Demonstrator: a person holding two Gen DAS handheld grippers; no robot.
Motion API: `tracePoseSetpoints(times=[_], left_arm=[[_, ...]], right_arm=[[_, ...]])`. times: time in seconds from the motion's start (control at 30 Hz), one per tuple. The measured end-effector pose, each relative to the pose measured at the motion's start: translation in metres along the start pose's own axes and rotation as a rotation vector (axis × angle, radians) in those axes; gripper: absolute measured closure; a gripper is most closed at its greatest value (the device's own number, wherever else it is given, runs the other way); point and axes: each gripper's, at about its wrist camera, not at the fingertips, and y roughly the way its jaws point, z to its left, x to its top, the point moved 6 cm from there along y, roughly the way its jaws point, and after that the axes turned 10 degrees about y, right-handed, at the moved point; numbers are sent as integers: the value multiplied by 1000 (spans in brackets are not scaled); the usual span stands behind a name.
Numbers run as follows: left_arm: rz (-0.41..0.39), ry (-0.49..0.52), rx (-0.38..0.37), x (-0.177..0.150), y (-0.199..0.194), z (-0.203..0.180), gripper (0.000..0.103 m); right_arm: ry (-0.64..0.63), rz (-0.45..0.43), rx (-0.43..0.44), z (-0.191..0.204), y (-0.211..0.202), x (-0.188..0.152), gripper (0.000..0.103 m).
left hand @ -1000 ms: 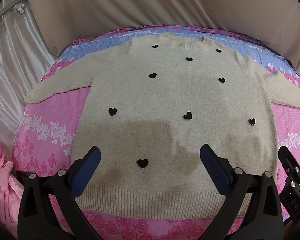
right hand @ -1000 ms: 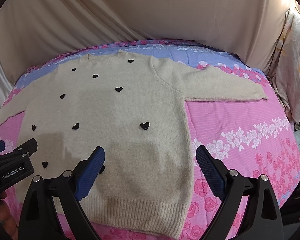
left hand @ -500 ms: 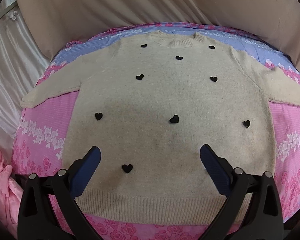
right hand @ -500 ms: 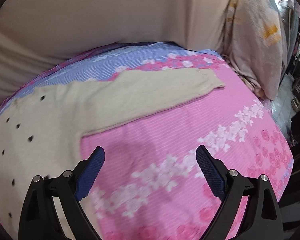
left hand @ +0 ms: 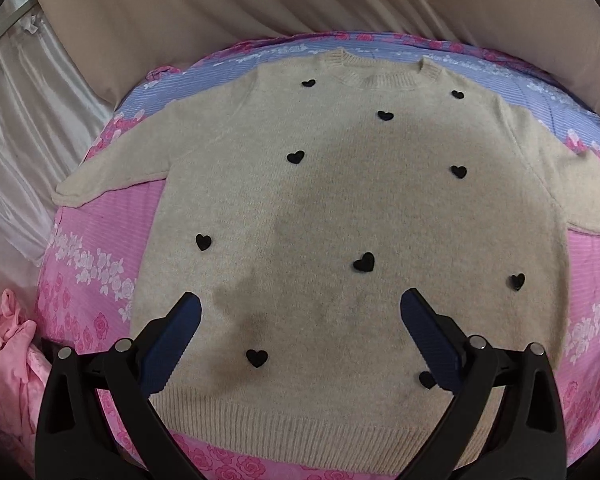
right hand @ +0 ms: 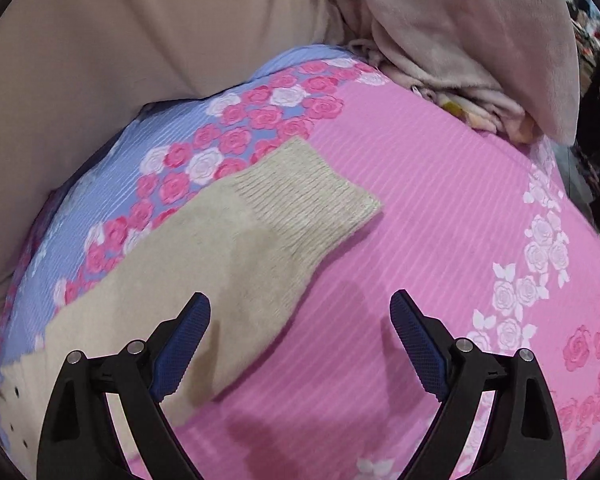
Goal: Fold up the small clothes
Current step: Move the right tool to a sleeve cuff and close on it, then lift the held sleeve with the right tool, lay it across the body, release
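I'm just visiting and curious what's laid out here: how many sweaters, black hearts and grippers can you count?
Beige sweater: 1
Black hearts on the sweater, left wrist view: 10 (one half hidden behind a gripper finger)
Grippers: 2, the left gripper and the right gripper, both open
Total: 13

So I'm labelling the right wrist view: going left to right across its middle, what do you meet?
Beige backdrop cloth → blue floral band of the bedsheet → ribbed cuff of the sweater sleeve → plain pink sheet → white rose band.
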Motion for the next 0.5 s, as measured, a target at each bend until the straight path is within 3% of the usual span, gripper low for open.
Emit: tracePoseSetpoints(times=[0.1,0.13,0.17,0.2,0.23,0.3,0.5], left_arm=[[14,-7,1,6,7,0,5],[18,-6,2,8,9,-1,5],[22,-4,0,10,12,-1,5],[23,-2,-3,11,13,-3,5],[26,2,-7,12,16,-4,5],[31,10,-14,14,18,-7,5],[22,11,-39,13,19,-8,5]], right_arm=[[109,-4,10,-11,14,9,29],[115,-25,20,-9,13,12,42],[115,-22,27,-7,14,13,48],[111,-25,28,-5,15,14,64],[106,-13,65,0,16,14,93],[104,-13,92,4,12,17,95],[93,-134,275,35,-61,33,96]])
